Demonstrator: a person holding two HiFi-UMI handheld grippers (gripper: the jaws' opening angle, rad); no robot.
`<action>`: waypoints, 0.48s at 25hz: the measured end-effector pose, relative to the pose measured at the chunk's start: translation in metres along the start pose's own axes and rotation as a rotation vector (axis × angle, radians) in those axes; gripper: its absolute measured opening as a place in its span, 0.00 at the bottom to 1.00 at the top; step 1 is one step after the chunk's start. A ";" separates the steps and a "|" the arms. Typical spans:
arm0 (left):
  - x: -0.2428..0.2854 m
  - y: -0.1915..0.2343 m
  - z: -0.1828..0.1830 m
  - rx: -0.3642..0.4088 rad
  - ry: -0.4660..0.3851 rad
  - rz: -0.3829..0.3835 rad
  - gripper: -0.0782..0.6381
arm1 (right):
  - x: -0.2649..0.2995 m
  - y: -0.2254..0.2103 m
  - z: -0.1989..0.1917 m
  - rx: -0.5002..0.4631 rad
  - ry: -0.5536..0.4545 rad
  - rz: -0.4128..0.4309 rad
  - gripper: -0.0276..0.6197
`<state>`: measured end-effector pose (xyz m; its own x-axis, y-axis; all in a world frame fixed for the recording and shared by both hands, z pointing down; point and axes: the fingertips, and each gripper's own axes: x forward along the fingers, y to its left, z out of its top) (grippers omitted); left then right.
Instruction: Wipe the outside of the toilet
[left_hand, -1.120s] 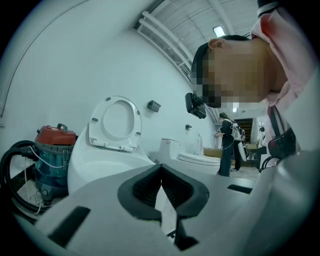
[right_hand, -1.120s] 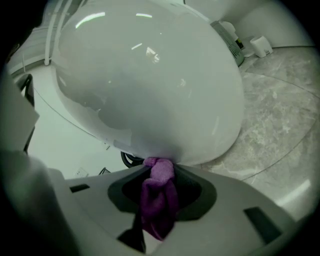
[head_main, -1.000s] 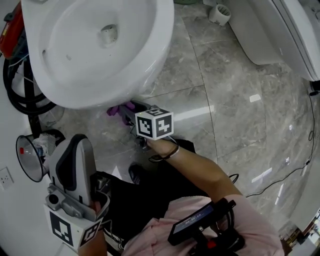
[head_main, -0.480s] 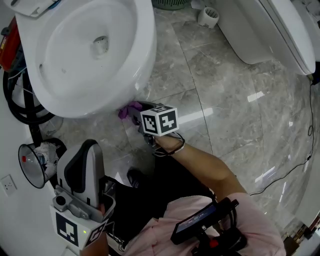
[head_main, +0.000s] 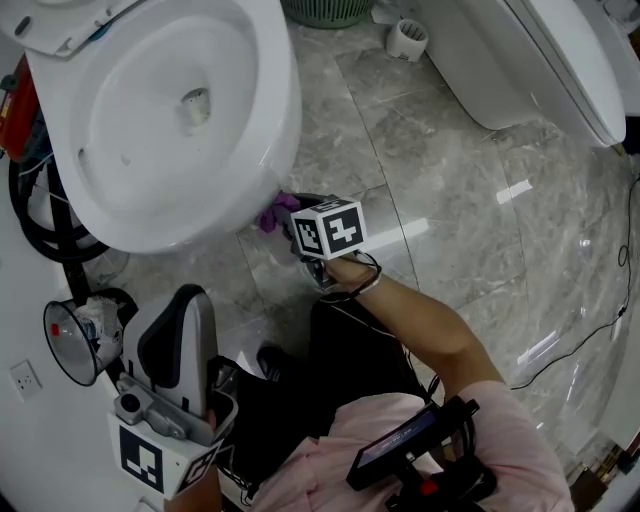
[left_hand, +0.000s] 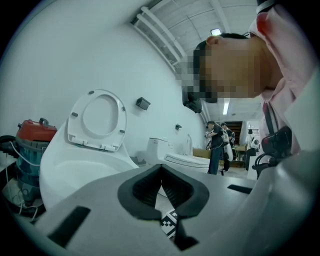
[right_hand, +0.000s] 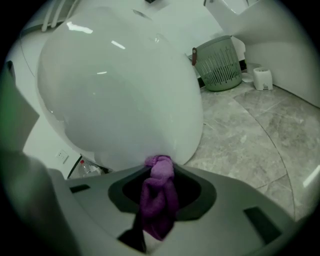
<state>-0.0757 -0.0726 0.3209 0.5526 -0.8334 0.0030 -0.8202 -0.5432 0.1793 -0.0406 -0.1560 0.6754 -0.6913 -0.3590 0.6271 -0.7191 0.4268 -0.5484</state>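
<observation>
right gripper | clamps purple cloth | cloth touches toilet bowl's outside

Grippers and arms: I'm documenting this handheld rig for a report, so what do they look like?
The left gripper and right gripper have pale grey moulded bodies with black jaw pads. Each carries a white cube printed with black square markers: the left cube and the right cube. The right arm is bare below a pink sleeve, with a dark loop round the wrist.

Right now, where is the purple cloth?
In the right gripper view, the purple cloth is held in the right gripper, its tip against the lower outside of the toilet bowl.
</observation>
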 end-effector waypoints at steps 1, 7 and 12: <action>0.001 0.000 0.000 0.000 0.001 -0.001 0.12 | 0.000 -0.003 0.002 -0.009 0.006 -0.007 0.23; 0.004 0.002 0.004 0.006 0.002 0.005 0.12 | -0.003 -0.020 0.015 -0.037 0.021 -0.053 0.23; 0.005 0.002 0.008 0.013 0.002 0.010 0.12 | -0.011 -0.037 0.031 -0.085 0.028 -0.109 0.23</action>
<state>-0.0759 -0.0783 0.3138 0.5449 -0.8385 0.0068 -0.8274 -0.5364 0.1664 -0.0086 -0.1941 0.6717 -0.6066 -0.3844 0.6959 -0.7803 0.4556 -0.4285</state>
